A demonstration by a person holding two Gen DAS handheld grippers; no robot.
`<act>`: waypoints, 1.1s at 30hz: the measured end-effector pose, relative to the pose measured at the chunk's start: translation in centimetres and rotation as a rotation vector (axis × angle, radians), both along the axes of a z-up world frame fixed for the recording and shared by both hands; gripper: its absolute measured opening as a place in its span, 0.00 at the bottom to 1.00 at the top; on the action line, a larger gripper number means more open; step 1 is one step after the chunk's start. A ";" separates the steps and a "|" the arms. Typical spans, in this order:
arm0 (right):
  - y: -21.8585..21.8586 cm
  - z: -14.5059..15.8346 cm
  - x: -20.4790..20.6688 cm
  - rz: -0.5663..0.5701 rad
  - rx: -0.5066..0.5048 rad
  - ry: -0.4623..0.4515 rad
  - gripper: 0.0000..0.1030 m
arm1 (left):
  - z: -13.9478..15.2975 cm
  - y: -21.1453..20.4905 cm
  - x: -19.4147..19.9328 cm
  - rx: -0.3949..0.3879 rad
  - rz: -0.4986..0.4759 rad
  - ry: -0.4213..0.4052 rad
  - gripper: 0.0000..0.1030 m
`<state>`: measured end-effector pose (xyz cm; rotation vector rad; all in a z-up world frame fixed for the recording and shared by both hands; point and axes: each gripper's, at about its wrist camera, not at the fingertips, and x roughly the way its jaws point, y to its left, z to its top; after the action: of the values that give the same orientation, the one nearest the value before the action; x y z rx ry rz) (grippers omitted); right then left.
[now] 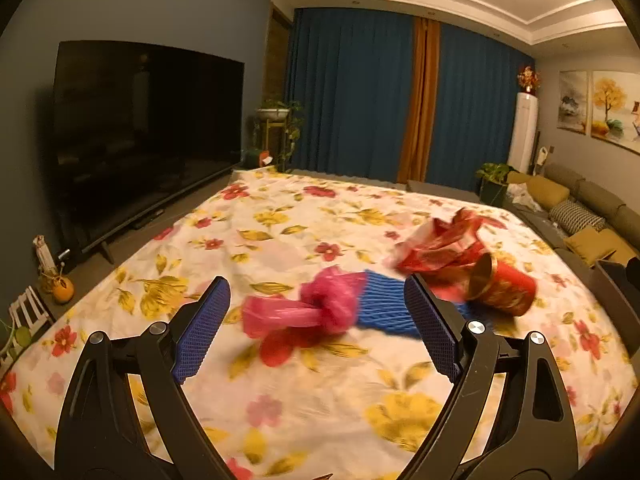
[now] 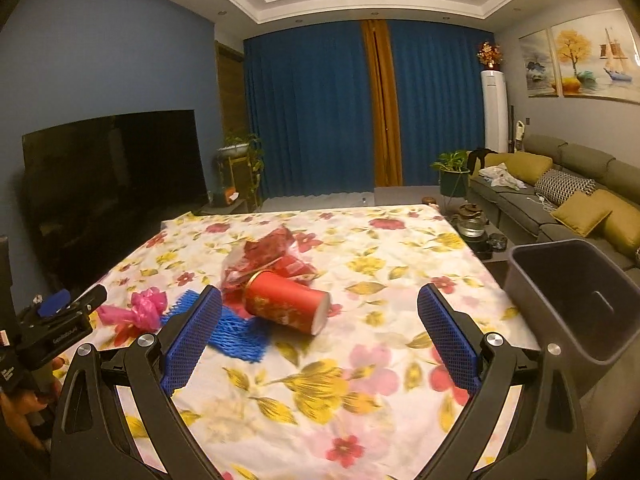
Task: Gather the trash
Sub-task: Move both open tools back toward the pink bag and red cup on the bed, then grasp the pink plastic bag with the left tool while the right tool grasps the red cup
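Red paper cup point(image 2: 286, 306) lies tipped beside knotted pink plastic bag point(image 1: 304, 312); both the left gripper point(image 1: 316, 320) and right gripper point(image 2: 320, 322) gape empty, dark grey bin point(image 2: 568, 300) waiting alongside.

White lettering stands on the black body of the left gripper point(image 2: 60, 312), at the left edge of the right wrist view, but it is too small and blurred to read. The red cup point(image 2: 286, 302) carries gold ornament only, without legible words.
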<state>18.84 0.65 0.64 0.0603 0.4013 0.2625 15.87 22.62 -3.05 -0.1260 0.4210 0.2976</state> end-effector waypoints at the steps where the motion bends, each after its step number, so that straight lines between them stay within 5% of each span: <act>1: 0.4 0.0 0.2 0.004 0.000 0.000 0.92 | -0.1 0.4 0.2 0.005 0.006 0.005 0.84; 12: 3.1 -0.3 2.7 0.015 0.003 0.019 0.92 | -1.8 3.5 3.8 -0.083 -0.014 0.065 0.84; 21: 4.7 -1.0 4.6 0.013 -0.005 0.046 0.92 | -2.9 3.1 7.2 -0.082 -0.063 0.145 0.81; 27: 5.9 -1.9 5.9 0.007 -0.033 0.071 0.92 | -4.3 3.4 9.2 -0.137 -0.116 0.258 0.50; 33: 7.1 -3.1 7.1 -0.006 -0.066 0.104 0.92 | -4.2 2.7 8.8 -0.141 -0.187 0.239 0.14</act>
<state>25.95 7.74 -2.47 0.0105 0.5128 0.2404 24.71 25.33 -7.28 -0.1888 0.6869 0.0982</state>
